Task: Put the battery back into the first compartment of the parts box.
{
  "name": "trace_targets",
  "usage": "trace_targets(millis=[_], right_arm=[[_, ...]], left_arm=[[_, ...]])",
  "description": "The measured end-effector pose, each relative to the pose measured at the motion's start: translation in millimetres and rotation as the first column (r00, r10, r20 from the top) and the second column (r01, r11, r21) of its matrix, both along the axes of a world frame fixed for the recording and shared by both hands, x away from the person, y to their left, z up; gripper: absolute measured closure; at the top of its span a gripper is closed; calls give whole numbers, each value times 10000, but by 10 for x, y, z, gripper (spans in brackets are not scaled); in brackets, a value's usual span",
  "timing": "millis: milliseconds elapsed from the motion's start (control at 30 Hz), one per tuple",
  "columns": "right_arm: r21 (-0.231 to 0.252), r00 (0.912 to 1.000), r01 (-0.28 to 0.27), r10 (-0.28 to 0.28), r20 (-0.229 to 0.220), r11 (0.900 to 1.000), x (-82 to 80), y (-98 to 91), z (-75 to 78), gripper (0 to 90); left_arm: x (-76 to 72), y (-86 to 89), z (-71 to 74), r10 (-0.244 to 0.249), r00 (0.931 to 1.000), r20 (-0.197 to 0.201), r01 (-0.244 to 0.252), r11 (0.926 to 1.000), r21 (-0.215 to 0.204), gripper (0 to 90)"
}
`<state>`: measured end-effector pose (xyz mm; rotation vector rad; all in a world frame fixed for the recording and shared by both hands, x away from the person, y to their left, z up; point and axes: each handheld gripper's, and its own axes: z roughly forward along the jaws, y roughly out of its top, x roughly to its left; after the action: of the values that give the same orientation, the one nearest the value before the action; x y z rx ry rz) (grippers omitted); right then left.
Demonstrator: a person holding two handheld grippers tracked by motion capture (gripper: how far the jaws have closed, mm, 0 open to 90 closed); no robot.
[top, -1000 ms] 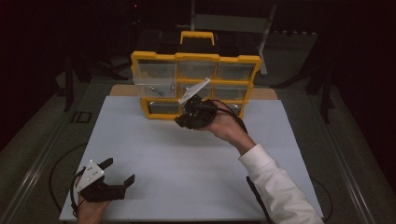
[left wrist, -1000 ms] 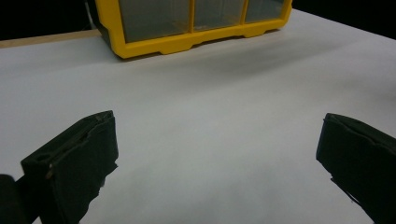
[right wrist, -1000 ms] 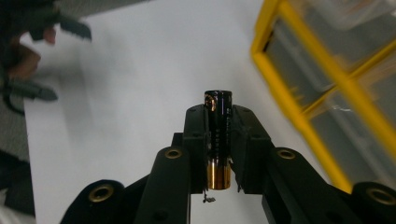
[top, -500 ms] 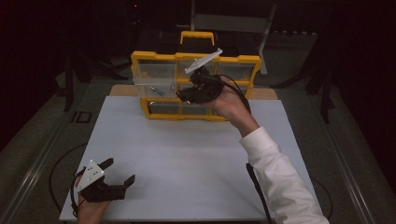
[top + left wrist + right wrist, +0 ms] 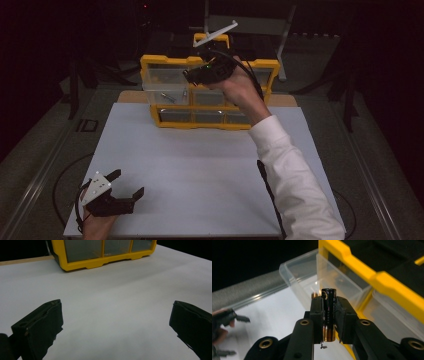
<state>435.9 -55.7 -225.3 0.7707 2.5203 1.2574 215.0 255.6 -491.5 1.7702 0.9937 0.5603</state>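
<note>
Raised since a second ago, the right gripper (image 5: 192,75) has climbed from the organiser's lower drawers to its top row, while the left gripper (image 5: 127,184) has kept its place at the near left corner of the white table (image 5: 210,170), jaws spread wide with bare surface between them. Open tabletop stretches from there to the yellow drawer organiser (image 5: 165,122), which stands at the far edge on a strip of wood; dark floor and black stands ring the table. Up close, the right gripper view shows its jaws clamped on a small dark metal cylinder (image 5: 328,315), held upright just before a pulled-out clear drawer (image 5: 302,277); from above that cylinder is too small to make out.
</note>
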Motion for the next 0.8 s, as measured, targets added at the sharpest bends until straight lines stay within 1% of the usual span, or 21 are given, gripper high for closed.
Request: trace_targets(millis=[67, 167, 367, 400, 467, 500, 533, 600, 667, 700, 800], right_arm=[[155, 9999, 94, -93, -91, 9998, 57, 89, 12, 767], [226, 9998, 168, -165, -136, 9996, 98, 176, 5, 767], [464, 9993, 256, -242, -302, 9986, 173, 279, -39, 753], [566, 9990, 337, -319, -319, 9978, 192, 285, -51, 634], [878, 9981, 238, -186, -591, 9959, 217, 281, -67, 354], [784, 9980, 379, -338, -531, 9962, 215, 278, -75, 289], [585, 9973, 571, -542, -496, 9967, 206, 268, -81, 242], [516, 9966, 662, -635, -517, 9965, 189, 223, -85, 196], [462, 9963, 791, -775, -358, 9958, 157, 177, -87, 174], [370, 9965, 809, -801, -226, 9960, 137, 146, -96, 169], [48, 9968, 802, -802, -33, 9968, 62, 48, -166, 145]], left_arm=[[-3, 8, 1, 4, 10000, 15, -4, 10000, -6, 0], [-5, 13, 1, 18, 10000, 22, -18, 10000, -20, 0], [-6, 24, 3, 13, 10000, 29, -13, 10000, -5, 0], [-7, 24, 3, 14, 10000, 32, -14, 10000, -5, 0], [-9, 24, 3, -4, 10000, 44, 4, 10000, -14, 0], [-9, 24, 1, 3, 10000, 35, -3, 10000, -18, 0], [-7, 25, 0, 2, 10000, 35, -2, 10000, -25, 0], [-6, 24, 0, 0, 10000, 22, 0, 10000, -16, 0], [-7, 17, 0, -9, 10000, 24, 9, 10000, -15, 0], [-6, 13, 0, -15, 10000, 23, 15, 10000, -15, 0], [-1, 5, -1, -34, 10000, 8, 34, 10000, 7, 0]])
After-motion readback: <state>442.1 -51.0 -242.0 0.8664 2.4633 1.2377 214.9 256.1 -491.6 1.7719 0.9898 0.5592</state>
